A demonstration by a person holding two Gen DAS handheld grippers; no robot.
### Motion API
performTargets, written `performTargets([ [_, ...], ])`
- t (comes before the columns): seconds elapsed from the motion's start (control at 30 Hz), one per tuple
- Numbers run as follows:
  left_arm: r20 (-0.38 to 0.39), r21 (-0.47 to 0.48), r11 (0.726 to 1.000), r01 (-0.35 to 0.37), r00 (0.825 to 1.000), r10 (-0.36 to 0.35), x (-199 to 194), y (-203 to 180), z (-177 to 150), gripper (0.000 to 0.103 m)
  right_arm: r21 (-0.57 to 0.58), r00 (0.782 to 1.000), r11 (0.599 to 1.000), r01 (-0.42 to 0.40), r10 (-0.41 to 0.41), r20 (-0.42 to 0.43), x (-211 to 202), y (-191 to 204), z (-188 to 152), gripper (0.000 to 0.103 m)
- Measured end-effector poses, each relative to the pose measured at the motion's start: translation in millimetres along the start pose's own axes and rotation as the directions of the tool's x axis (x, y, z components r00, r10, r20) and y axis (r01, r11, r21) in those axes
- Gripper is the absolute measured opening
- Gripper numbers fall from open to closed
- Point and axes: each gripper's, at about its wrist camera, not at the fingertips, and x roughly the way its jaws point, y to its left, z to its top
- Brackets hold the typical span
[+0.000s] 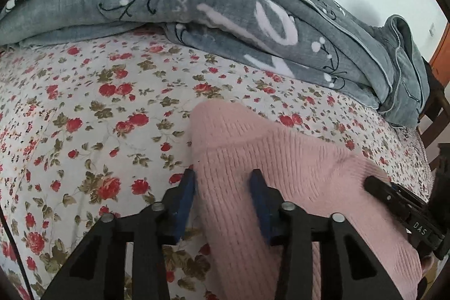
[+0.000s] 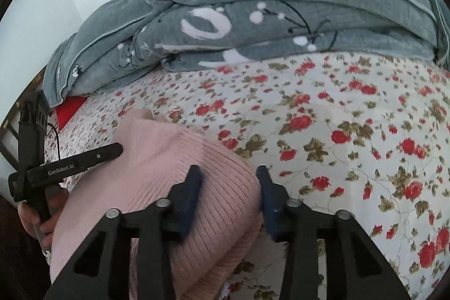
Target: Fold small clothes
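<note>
A pink ribbed knit garment lies folded on the floral bedsheet; it also shows in the right wrist view. My left gripper is open, its blue pads astride the garment's left edge. My right gripper is open, its pads astride the garment's right edge. The right gripper's black finger shows at the far right of the left view; the left gripper's finger shows at the left of the right view, over the garment.
A rumpled grey quilt with white and black patterns is heaped along the far side of the bed. A red item sits by the bed's left corner. Dark wooden furniture stands beyond the right edge.
</note>
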Motion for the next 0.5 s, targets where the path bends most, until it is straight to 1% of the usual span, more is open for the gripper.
performTargets([
  [0.03,0.015,0.003,1.000,-0.008,1.000,0.008,-2,-1,-1,0.024,-0.005,1.000,1.000,-0.009,0.010,0.021,-3,1,0,0.023],
  [0.07,0.044,0.011,1.000,-0.007,0.999,0.006,-7,-2,-1,0.021,-0.003,0.999,0.999,-0.032,0.032,0.042,-8,0,-1,0.021],
  [0.13,0.071,0.009,1.000,0.025,0.997,-0.025,-14,0,2,0.019,0.019,0.992,0.996,-0.089,0.087,0.086,-18,-5,1,0.017],
  [0.17,0.081,-0.001,0.999,0.045,0.996,-0.044,-17,1,3,0.019,0.041,0.990,0.993,-0.111,0.106,0.096,-21,-10,1,0.017],
  [0.23,0.075,-0.008,0.999,0.050,0.996,-0.049,-14,2,3,0.019,0.071,0.993,0.992,-0.104,0.100,0.067,-14,-15,2,0.016],
  [0.3,0.056,-0.003,1.000,0.024,0.998,-0.024,-8,2,1,0.020,0.098,0.997,0.993,-0.072,0.072,0.007,-1,-19,2,0.017],
  [0.37,0.043,-0.006,1.000,0.010,0.999,-0.010,-6,2,1,0.024,0.106,0.998,0.993,-0.054,0.056,-0.018,4,-20,1,0.020],
  [0.4,0.037,-0.009,1.000,0.012,0.999,-0.012,-7,2,1,0.025,0.104,0.999,0.994,-0.045,0.047,-0.014,3,-19,1,0.025],
  [0.43,0.031,-0.014,1.000,0.022,0.999,-0.021,-8,2,2,0.029,0.103,0.999,0.994,-0.038,0.040,-0.010,2,-19,1,0.033],
  [0.47,0.028,-0.017,0.999,0.028,0.999,-0.028,-9,3,3,0.031,0.106,0.999,0.994,-0.033,0.034,-0.007,0,-20,1,0.036],
  [0.5,0.026,-0.020,0.999,0.035,0.999,-0.034,-11,3,3,0.038,0.110,1.000,0.994,-0.028,0.028,0.001,-3,-21,2,0.037],
])
